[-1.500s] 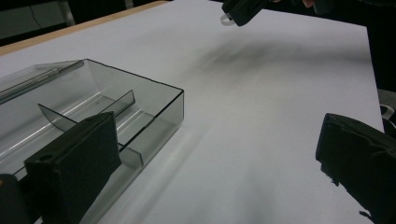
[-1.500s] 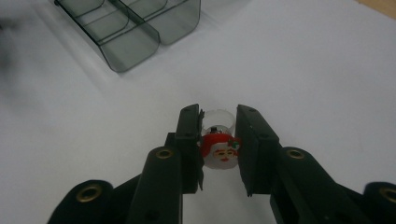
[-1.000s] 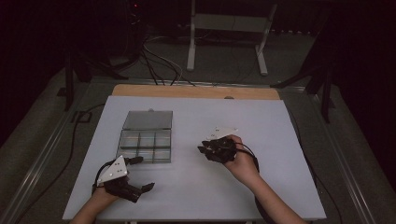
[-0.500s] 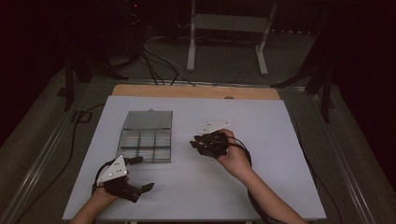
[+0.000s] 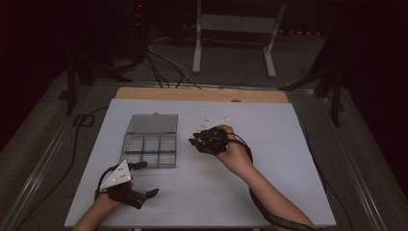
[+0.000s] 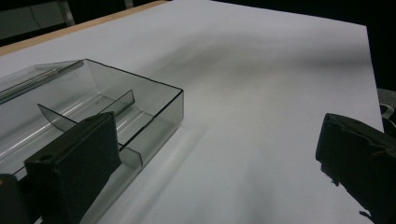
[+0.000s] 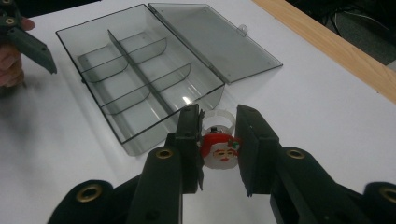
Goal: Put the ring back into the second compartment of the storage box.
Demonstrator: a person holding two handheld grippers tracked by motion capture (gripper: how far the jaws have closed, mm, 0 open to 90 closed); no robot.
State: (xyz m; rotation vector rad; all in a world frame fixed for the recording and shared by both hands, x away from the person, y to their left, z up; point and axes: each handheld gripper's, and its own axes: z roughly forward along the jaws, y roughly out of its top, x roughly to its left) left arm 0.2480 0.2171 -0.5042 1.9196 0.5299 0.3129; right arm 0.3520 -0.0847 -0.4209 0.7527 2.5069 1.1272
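Right gripper (image 7: 217, 149) pinching a small Santa ring (image 7: 219, 150) between its jaws, clear band poking out beyond the tips, held above the tabletop (image 7: 299, 93). Ahead of those jaws and a little to their left, the open compartment box (image 7: 140, 84), lid laid flat behind it, all cells bare. Left gripper (image 6: 210, 154) resting with jaws spread wide, nothing between them, one jaw just beside the box's near corner.

Likely trouble from here: grip on a small, rounded piece, so a twist or slip out of the pads if swung fast. Release too early would drop it short of the wall, or onto a divider. Coming in low could knock the light box, unbraced by the left jaws.
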